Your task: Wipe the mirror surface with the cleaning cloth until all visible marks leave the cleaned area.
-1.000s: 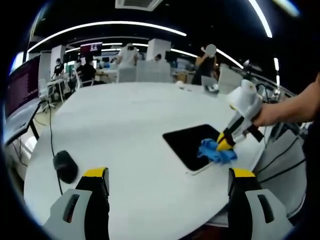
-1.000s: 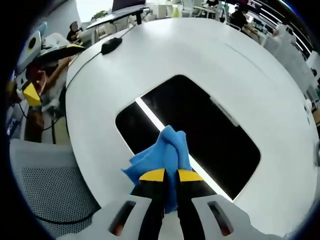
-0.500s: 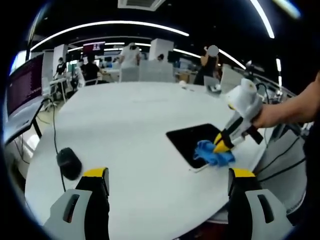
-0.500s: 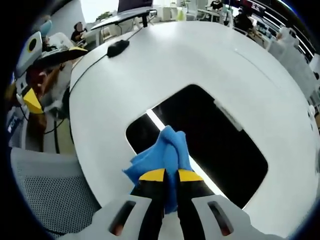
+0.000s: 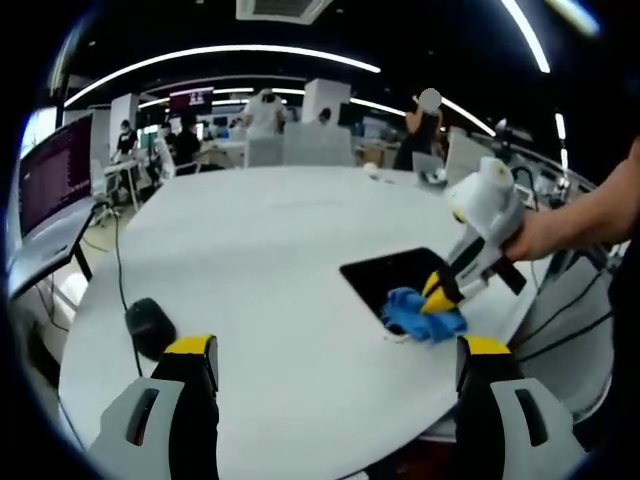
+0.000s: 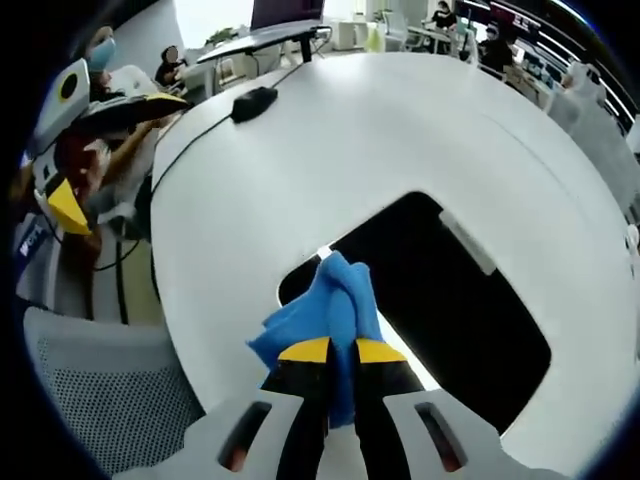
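Note:
A dark rectangular mirror (image 6: 440, 295) lies flat on the round white table (image 6: 330, 140); in the left gripper view the mirror (image 5: 395, 277) sits at the table's right side. My right gripper (image 6: 341, 351) is shut on a blue cleaning cloth (image 6: 325, 310), which rests on the mirror's near corner. From the left gripper view, the right gripper (image 5: 436, 297) presses the blue cloth (image 5: 418, 314) down at that near corner, held by a person's hand. My left gripper (image 5: 335, 350) hovers over the table's near edge, jaws wide apart with nothing between them.
A black computer mouse (image 5: 150, 326) with a cable lies on the table's left side, also seen far across as the mouse (image 6: 254, 101). A mesh chair (image 6: 95, 385) stands beside the table. People and desks stand in the background.
The right gripper has dragged the cloth back along the mirror toward its near corner. The left view has shifted slightly; the left gripper stays open.

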{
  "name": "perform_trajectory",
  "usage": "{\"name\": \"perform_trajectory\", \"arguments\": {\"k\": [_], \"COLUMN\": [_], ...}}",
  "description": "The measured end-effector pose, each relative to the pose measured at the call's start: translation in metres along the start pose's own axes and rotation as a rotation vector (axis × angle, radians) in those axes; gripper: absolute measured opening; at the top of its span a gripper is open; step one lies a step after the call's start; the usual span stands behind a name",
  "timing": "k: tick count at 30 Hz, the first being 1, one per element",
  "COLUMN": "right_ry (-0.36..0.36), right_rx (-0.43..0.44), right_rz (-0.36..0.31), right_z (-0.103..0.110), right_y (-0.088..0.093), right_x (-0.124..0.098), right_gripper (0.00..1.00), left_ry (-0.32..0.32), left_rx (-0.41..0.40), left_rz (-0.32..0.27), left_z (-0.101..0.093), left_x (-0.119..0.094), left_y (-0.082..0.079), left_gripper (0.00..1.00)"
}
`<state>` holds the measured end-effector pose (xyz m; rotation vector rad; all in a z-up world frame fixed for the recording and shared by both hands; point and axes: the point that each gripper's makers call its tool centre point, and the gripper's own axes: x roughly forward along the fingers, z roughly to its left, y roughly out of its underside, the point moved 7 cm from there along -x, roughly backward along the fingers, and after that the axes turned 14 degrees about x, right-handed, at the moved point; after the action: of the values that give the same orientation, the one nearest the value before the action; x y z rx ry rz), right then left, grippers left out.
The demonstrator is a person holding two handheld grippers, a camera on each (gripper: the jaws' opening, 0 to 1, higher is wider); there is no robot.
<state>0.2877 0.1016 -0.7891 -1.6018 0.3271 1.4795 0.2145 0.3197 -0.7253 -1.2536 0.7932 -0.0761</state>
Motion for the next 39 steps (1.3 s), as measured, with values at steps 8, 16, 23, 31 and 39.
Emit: {"name": "perform_trajectory", "arguments": {"k": [8, 16, 23, 31, 39], "right_ry": [-0.025, -0.042, -0.047, -0.056, -0.072], "right_rx": [-0.025, -0.03, -0.025, -0.027, -0.043], "right_rz": [-0.002, -0.006, -0.003, 0.007, 0.022], "right_z": [0.008, 0.014, 0.015, 0.014, 0.013], "right_y": [-0.009, -0.015, -0.016, -0.016, -0.018], "right_x": [0.006, 0.01, 0.01, 0.01, 0.011], "right_gripper": [0.03, 0.03, 0.03, 0.03, 0.03], "left_ry": [-0.015, -0.027, -0.029, -0.025, -0.027], "left_rx": [-0.006, -0.008, -0.012, -0.01, -0.006], "left_rz": [0.007, 0.003, -0.001, -0.003, -0.006], "left_z": [0.002, 0.004, 0.004, 0.003, 0.001], "left_x": [-0.008, -0.011, -0.01, -0.009, -0.006], "left_y": [0.006, 0.007, 0.008, 0.007, 0.006], "left_gripper": [0.99, 0.99, 0.99, 0.99, 0.99]}}
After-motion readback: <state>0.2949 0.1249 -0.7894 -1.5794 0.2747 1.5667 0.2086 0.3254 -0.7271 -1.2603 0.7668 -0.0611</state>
